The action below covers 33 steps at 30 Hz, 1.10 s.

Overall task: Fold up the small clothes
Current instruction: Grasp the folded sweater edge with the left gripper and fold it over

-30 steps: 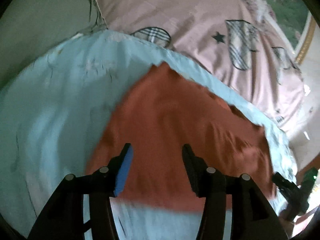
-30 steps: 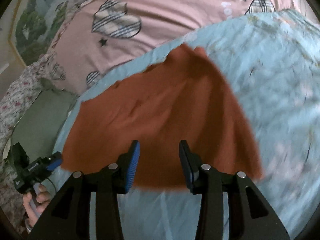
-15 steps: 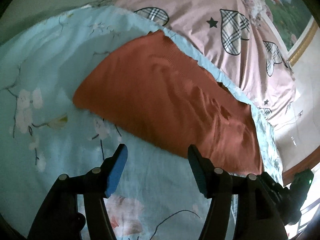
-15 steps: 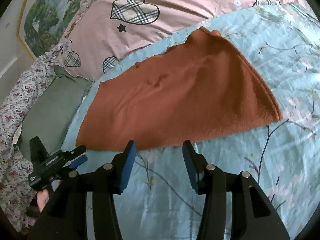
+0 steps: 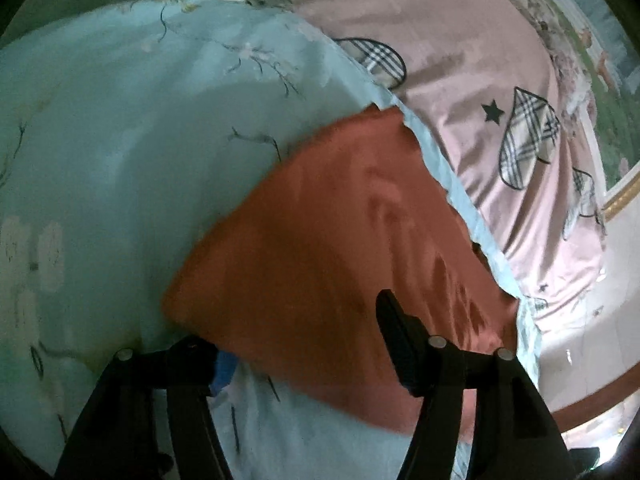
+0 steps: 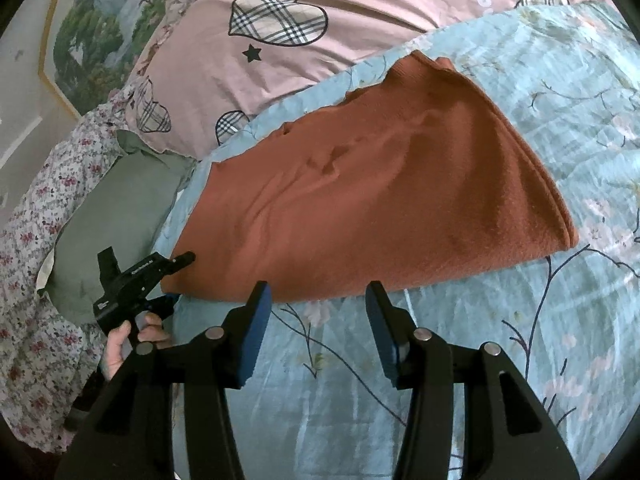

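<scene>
Now the left gripper (image 5: 308, 344) apparently straddles the rust cloth's (image 6: 384, 184) corner.

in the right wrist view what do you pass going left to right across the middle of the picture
Floral sheet → green pillow → left gripper at the garment's corner → rust-orange garment → light blue floral quilt.

left wrist view close over rust cloth (image 5: 340, 240), right wrist view farther back, both facing pink duvet (image 6: 360, 20)
</scene>
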Each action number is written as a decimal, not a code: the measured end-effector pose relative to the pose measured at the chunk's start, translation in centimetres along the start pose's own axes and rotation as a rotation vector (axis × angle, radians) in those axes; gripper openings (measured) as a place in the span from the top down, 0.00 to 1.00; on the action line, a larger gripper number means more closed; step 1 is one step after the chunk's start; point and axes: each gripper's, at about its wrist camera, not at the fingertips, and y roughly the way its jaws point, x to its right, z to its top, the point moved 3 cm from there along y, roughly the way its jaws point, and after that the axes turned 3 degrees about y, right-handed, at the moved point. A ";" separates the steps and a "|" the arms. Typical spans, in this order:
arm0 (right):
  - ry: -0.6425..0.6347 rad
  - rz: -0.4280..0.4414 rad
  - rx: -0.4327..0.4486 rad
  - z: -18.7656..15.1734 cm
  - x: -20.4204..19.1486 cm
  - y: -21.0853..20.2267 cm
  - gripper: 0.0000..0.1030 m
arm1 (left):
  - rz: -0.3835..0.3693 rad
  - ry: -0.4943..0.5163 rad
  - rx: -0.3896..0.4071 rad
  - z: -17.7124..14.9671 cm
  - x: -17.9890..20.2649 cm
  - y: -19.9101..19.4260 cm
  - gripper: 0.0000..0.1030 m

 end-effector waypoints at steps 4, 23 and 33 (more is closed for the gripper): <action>0.012 -0.007 0.000 1.2 0.9 -0.2 0.51 | 0.006 -0.001 0.012 0.7 -0.2 0.5 0.76; 0.079 0.225 -0.245 10.4 0.8 8.3 0.30 | -0.086 0.685 -0.005 -10.3 19.8 1.9 0.94; 0.023 0.215 -0.362 14.2 -3.2 19.2 0.41 | -0.017 0.799 0.019 -12.6 19.8 3.1 0.94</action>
